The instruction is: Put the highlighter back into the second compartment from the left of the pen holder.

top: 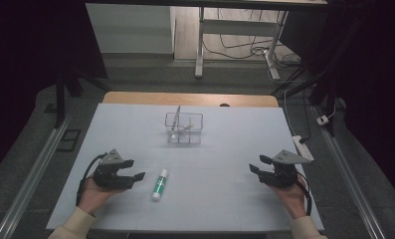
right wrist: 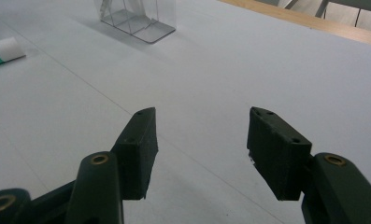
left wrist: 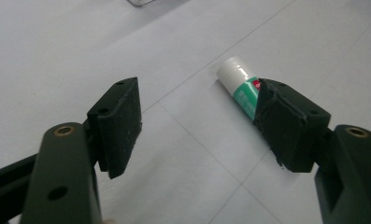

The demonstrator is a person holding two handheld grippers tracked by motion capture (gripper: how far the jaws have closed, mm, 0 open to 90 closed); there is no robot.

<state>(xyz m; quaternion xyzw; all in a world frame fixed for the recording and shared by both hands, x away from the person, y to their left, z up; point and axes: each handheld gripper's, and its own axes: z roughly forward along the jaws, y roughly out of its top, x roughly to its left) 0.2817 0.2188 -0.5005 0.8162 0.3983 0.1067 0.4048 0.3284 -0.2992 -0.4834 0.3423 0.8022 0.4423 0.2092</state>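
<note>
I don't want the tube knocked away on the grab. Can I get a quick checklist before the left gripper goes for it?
1. Left gripper jaws open: ok.
2. Nothing between its jaws: ok.
3. Tube lying flat on the table, cap away from the person: ok.
4. Tube centred between the jaws: not ok, it sits behind one jaw in the left gripper view.
5. Right gripper open, apart from the tube: ok.
6. Clear box well away: ok.

The glue stick (left wrist: 241, 88) runs behind one jaw of the left hand-held gripper (left wrist: 199, 126), its lower end hidden; the clear box's (top: 184, 128) contents are too small to identify.
</note>
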